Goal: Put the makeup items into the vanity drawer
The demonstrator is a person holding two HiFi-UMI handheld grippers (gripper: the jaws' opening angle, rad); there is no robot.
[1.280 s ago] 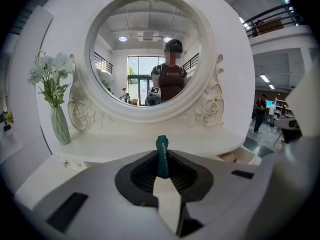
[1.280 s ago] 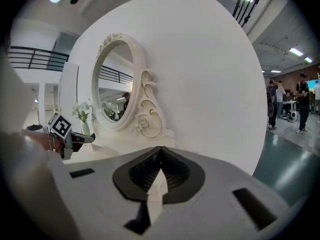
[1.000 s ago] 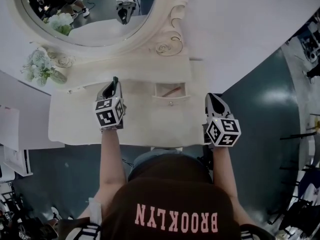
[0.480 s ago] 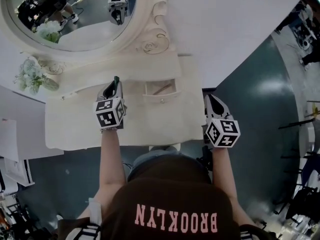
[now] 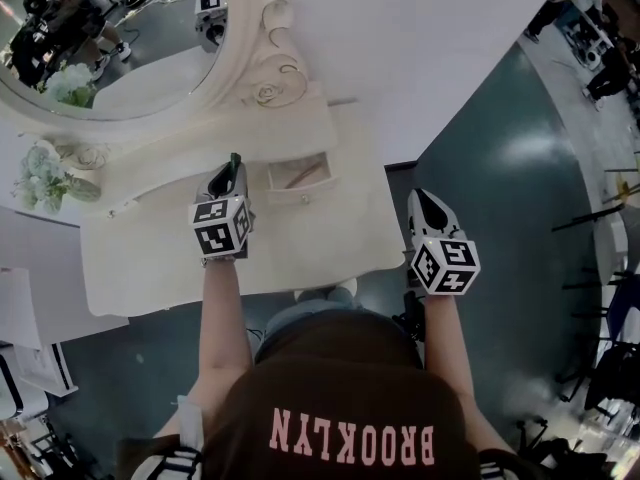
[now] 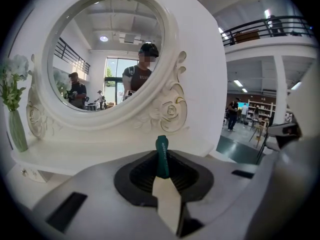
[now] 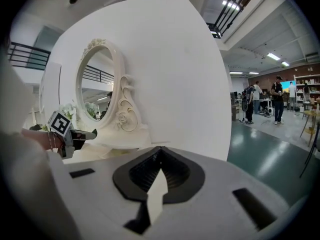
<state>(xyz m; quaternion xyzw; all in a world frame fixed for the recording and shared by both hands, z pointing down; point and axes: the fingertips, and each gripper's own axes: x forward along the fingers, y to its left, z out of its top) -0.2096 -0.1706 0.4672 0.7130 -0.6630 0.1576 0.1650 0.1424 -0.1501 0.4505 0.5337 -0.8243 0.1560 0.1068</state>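
Observation:
My left gripper (image 5: 229, 171) is shut on a slim dark green makeup tube (image 5: 233, 160) that sticks out past the jaws. It hovers over the white vanity top (image 5: 150, 258), just left of the open small drawer (image 5: 285, 190). A thin stick-like item (image 5: 297, 175) lies in that drawer. In the left gripper view the green tube (image 6: 161, 156) stands upright between the closed jaws of the left gripper (image 6: 162, 176), facing the mirror (image 6: 110, 49). My right gripper (image 5: 425, 201) is shut and empty, at the vanity's right edge over the floor. The right gripper (image 7: 159, 164) holds nothing in its own view.
An oval mirror (image 5: 130, 78) in an ornate white frame rises behind the drawer. A vase of pale flowers (image 5: 45, 178) stands at the vanity's back left, and the vase (image 6: 15, 129) shows beside the mirror. Dark green floor (image 5: 500, 168) lies right of the vanity, with people far off.
The vanity has slid left and turned in the head view. Both grippers now stand further right over it, the right one out past the tabletop's right edge. The green tube stays gripped.

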